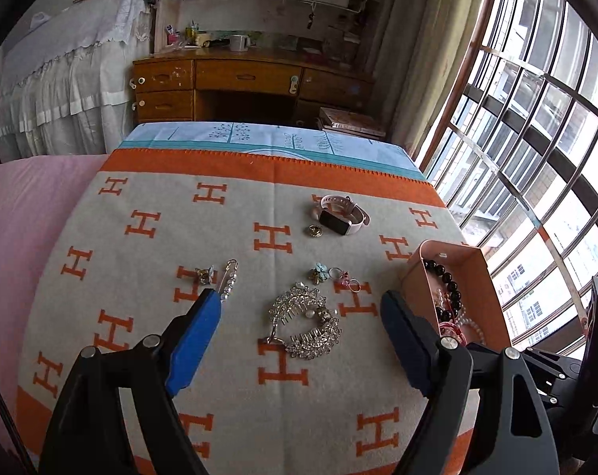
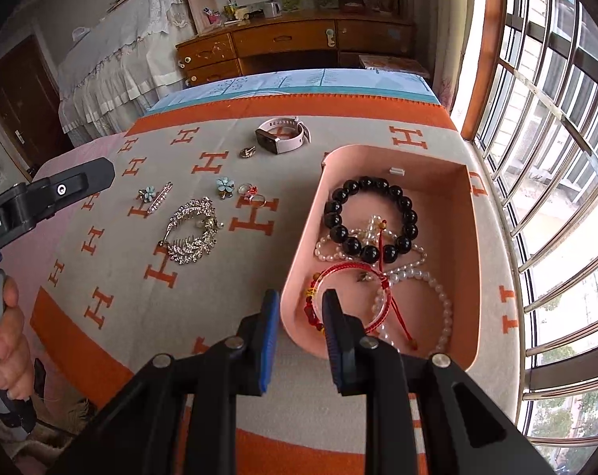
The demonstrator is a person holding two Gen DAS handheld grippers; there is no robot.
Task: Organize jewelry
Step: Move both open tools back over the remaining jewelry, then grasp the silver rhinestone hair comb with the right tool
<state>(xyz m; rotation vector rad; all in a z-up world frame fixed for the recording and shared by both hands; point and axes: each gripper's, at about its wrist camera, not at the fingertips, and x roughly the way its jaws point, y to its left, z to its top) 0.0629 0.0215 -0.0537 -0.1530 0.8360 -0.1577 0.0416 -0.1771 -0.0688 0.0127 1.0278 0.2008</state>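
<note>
A pink box (image 2: 471,237) (image 1: 475,273) holds a black bead bracelet (image 2: 372,217), pearl strands (image 2: 429,281) and a red cord bracelet (image 2: 350,269). On the blanket lie a rhinestone hair comb (image 1: 305,322) (image 2: 192,231), a pin brooch (image 1: 227,279), a flower brooch (image 1: 318,273), rings (image 1: 348,281), a small gold charm (image 1: 314,231) and a pink smartwatch (image 1: 340,215) (image 2: 283,134). My left gripper (image 1: 301,310) is open wide, above the comb. My right gripper (image 2: 301,308) is partly open and empty, at the box's near rim.
The orange and grey H-pattern blanket (image 1: 160,336) covers a bed. A barred window (image 1: 536,138) runs along the right. A wooden desk (image 1: 239,83) stands beyond the bed. A hand (image 2: 10,336) holds the left gripper's handle at the left of the right wrist view.
</note>
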